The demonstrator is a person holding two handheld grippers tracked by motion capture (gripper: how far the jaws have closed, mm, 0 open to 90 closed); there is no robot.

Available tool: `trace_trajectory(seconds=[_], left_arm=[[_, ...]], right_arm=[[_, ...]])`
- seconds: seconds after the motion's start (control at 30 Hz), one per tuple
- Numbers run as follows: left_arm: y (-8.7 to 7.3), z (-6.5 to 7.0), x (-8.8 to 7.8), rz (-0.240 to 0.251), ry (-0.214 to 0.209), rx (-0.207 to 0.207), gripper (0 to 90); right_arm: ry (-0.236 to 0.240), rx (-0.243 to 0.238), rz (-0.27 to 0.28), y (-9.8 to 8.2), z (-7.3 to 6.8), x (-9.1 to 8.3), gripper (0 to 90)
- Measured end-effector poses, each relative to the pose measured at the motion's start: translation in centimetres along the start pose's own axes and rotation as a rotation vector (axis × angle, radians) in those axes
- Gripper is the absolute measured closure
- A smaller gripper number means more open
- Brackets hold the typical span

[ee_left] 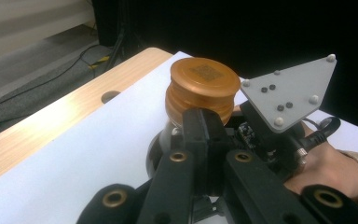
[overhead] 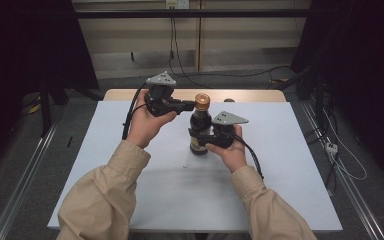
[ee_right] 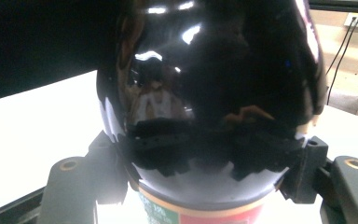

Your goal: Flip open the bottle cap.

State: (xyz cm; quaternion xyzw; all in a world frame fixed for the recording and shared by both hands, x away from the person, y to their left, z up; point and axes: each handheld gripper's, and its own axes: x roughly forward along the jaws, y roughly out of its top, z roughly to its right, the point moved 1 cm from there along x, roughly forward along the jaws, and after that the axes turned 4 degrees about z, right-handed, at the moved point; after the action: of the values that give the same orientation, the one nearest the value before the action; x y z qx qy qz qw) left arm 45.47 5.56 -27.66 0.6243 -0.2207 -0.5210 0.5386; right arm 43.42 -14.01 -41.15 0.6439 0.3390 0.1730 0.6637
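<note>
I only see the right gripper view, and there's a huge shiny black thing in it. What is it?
Observer: It's a dark bottle standing upright on the white table. The right hand-held gripper is clamped round its body.
Operator: Does it have a lid?
Observer: Yes, a round copper-coloured cap sits on top.
Operator: Where's my other one?
Observer: The left hand-held gripper has its jaws shut, with the tip right up against the side of the cap.
</note>
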Motion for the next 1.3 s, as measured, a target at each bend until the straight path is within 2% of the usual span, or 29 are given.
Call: trace_trajectory(seconds=[0.13, 0.5, 0.87, 1.0, 1.3], left_arm=[[0.2, 0.0, 0.1, -0.008, 0.001, 0.006, 90.0], [0.4, -0.2, 0.1, 0.015, -0.009, 0.003, 90.0], [1.2, -0.1, 0.4, 0.001, -0.007, 0.018, 90.0], [1.3, -0.3, 0.4, 0.01, -0.019, 0.004, 90.0], [1.8, -0.1, 0.4, 0.005, -0.005, 0.016, 90.0]], right_arm=[[-0.001, 0.001, 0.001, 0.0, 0.0, 0.0, 31.2], [0.001, 0.008, 0.007, -0.1, 0.1, 0.0, 31.2], [0.004, 0.017, 0.006, -0.1, 0.2, -0.1, 31.2], [0.005, 0.021, 0.007, -0.1, 0.3, -0.1, 31.2], [0.005, 0.02, 0.009, -0.1, 0.3, 0.0, 31.1]])
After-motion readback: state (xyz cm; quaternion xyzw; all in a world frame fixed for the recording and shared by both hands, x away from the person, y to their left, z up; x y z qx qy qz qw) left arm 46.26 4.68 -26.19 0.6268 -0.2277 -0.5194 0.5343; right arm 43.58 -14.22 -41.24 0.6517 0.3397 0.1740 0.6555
